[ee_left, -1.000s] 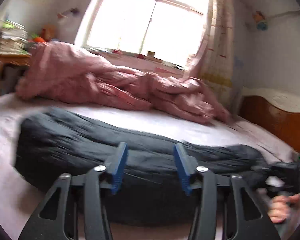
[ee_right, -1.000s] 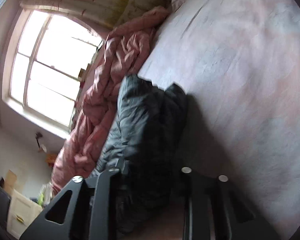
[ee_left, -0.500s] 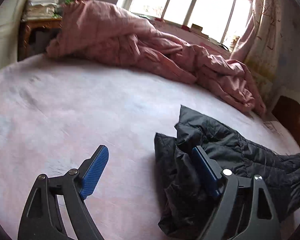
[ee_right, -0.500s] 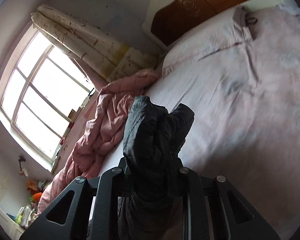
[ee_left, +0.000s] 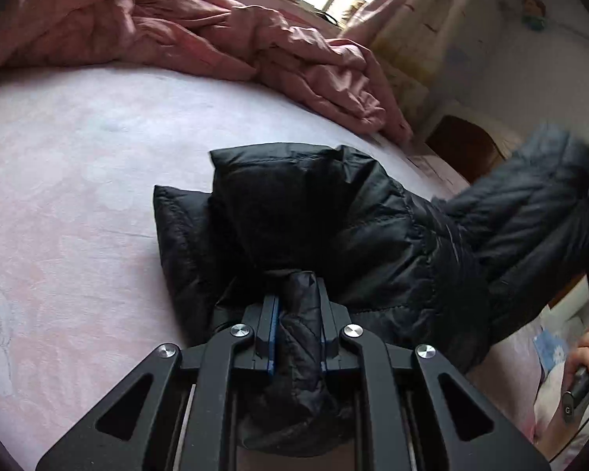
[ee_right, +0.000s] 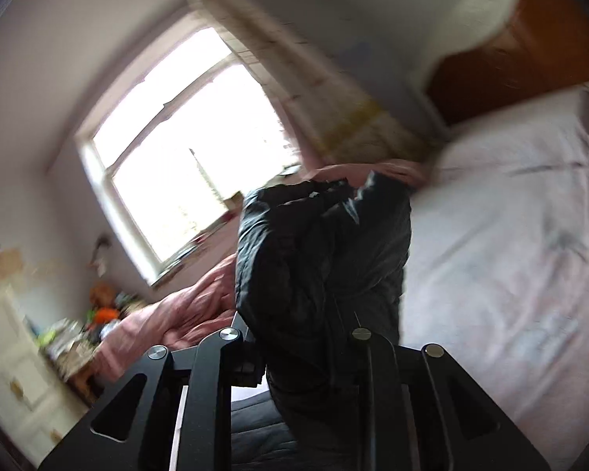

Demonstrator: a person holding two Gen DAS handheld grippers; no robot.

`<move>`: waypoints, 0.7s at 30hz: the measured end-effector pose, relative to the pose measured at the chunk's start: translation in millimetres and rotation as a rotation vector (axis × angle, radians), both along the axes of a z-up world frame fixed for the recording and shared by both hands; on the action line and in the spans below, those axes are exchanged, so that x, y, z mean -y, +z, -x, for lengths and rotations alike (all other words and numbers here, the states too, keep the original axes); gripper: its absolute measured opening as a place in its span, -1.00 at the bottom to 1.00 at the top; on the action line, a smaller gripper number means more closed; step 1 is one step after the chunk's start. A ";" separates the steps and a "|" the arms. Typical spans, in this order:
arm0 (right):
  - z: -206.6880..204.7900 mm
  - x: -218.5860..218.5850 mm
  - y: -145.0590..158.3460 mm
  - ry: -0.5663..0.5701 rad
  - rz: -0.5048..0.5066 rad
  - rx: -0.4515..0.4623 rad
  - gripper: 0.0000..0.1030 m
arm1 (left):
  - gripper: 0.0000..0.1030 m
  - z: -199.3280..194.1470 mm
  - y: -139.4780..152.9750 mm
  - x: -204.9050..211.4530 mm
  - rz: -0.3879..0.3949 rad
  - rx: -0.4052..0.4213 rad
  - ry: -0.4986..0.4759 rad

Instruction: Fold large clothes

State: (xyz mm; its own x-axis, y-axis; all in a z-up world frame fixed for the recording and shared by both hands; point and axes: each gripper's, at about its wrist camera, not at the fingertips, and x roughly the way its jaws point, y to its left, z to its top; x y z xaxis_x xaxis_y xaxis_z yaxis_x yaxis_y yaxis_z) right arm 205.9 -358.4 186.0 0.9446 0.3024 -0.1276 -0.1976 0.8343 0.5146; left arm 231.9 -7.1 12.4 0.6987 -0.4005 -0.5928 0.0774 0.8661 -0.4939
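A black quilted down jacket [ee_left: 333,219] lies bunched on the pale pink bed sheet [ee_left: 66,196]. My left gripper [ee_left: 296,314] is shut on a fold of it near the bed's front edge; the blue pads press the fabric from both sides. My right gripper [ee_right: 306,337] is shut on another part of the same jacket [ee_right: 318,259] and holds it lifted above the bed, the cloth standing up between the fingers. In the left wrist view that lifted end [ee_left: 538,212] shows at the right, with the hand on the right gripper's handle [ee_left: 581,376] below it.
A rumpled pink duvet [ee_left: 200,31] lies along the far side of the bed under the window [ee_right: 184,165]. A wooden headboard [ee_right: 522,51] and a curtain [ee_right: 333,90] stand at the right. A white cabinet [ee_right: 8,369] with clutter is at the left.
My left gripper was open beside the jacket and has shut on a fold of it. My right gripper has lifted and swung its end of the jacket higher; its view is blurred by motion.
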 end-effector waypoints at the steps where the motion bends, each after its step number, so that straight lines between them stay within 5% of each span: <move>1: 2.6 -14.9 2.6 0.044 0.023 0.011 -0.53 | -0.75 -0.6 0.3 3.2 0.000 -0.001 -0.013; 6: 7.8 -99.7 -11.2 0.291 0.120 -0.012 -0.54 | -0.69 -7.1 6.6 -11.6 -0.017 0.001 0.066; 10: 2.6 -162.1 -46.0 0.432 0.218 -0.110 -0.54 | -0.10 -4.5 24.7 -19.1 -0.306 0.081 0.207; 16: 6.2 -194.6 -72.7 0.461 0.335 -0.170 -0.49 | -0.11 6.1 33.1 -61.4 -0.256 0.134 0.339; 17: 8.7 -193.7 -68.2 0.463 0.339 -0.159 -0.32 | -0.11 5.1 32.7 -62.8 -0.232 0.135 0.323; 18: 12.4 -189.4 -61.7 0.467 0.329 -0.133 0.13 | -0.11 4.4 32.5 -63.2 -0.215 0.137 0.308; 20: 25.9 -178.4 -48.6 0.444 0.320 -0.044 0.61 | -0.11 4.2 31.6 -61.2 -0.228 0.142 0.295; 21: 32.9 -174.2 -41.5 0.422 0.344 0.000 0.61 | -0.11 3.0 31.6 -57.4 -0.243 0.143 0.284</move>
